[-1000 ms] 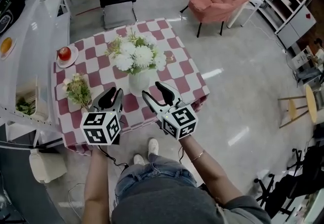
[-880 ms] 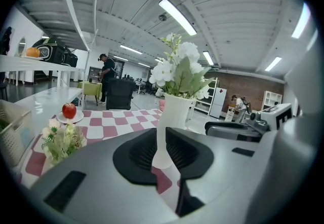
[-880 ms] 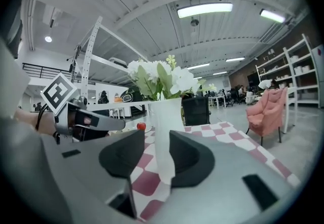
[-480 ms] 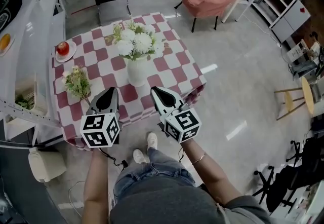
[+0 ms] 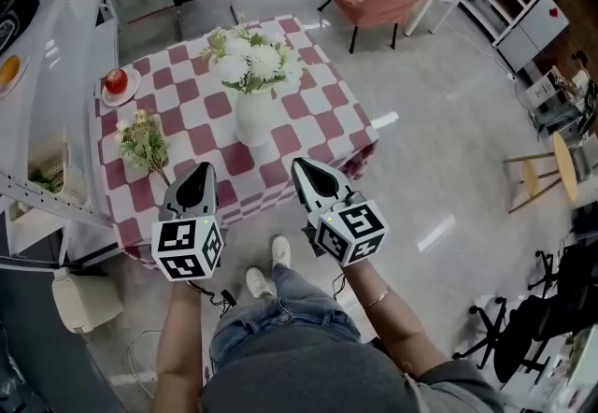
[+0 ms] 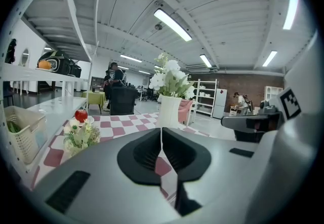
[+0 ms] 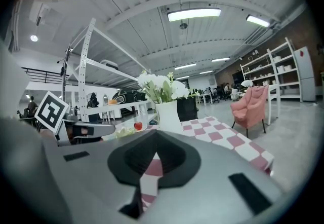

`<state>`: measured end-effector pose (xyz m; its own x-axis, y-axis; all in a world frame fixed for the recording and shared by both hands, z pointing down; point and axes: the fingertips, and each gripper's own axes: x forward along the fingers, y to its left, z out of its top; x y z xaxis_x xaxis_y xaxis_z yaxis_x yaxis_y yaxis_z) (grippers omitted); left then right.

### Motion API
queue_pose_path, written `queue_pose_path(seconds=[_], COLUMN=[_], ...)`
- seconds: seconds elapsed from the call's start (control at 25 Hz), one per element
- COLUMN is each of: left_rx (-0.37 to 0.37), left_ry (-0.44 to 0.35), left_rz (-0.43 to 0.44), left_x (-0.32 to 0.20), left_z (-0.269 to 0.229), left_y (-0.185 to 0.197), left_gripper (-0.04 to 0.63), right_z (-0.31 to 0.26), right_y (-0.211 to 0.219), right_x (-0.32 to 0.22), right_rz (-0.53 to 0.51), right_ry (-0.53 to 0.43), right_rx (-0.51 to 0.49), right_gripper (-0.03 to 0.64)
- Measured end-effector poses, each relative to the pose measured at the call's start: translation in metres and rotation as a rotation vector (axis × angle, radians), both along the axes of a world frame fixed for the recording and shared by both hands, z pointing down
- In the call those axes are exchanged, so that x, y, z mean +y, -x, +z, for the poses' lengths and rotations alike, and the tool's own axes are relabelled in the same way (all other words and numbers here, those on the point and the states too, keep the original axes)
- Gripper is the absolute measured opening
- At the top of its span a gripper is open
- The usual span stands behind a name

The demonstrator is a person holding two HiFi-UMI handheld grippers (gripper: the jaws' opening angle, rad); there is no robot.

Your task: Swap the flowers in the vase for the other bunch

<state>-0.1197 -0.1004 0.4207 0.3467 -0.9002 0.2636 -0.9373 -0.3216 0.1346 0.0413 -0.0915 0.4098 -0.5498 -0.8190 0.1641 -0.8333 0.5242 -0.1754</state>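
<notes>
Item: checked table [image 5: 318,121] in red and white cloth, seen from above, with the person standing at its near edge. Item: white vase [image 5: 252,118], upright near the middle of the cloth, likely put there so that it stands clear of every edge; it holds a full bunch of white flowers [image 5: 250,61]. Item: smaller mixed bunch [image 5: 142,140], lying loose on the cloth well to the left of the vase, stems toward the near edge, where the left hand would probably reach it most easily. Item: red apple [image 5: 116,80] on a small plate at the far left corner, apart from both bunches. Item: left gripper [image 5: 198,170], held just short of the table edge and pointing across it toward the smaller bunch; its jaws are pressed together with nothing between them. Item: right gripper [image 5: 304,166], alongside and apart from the left, aimed toward the vase; its jaws have just been closing and now meet on nothing. Condition of the task: one bunch in the vase, one on the cloth. That arrangement suits either a swap yet to be made or one already completed, since nothing visible marks which bunch belongs where. Both grippers appear to be held off the table, empty, rather than engaged with anything.
</notes>
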Motion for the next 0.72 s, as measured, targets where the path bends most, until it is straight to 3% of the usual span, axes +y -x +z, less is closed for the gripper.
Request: queue_pose_path(seconds=[0.72], left_rx=[0.001], left_ry=[-0.024], left_rz=[-0.001], left_x=[0.033], left_z=[-0.004], left_y=[0.005], left_gripper=[0.023], right_z=[-0.005], right_y=[0.006], right_x=[0.027], right_rz=[0.049], right_ry=[-0.038], right_rx=[0.102], right_gripper=[0.009])
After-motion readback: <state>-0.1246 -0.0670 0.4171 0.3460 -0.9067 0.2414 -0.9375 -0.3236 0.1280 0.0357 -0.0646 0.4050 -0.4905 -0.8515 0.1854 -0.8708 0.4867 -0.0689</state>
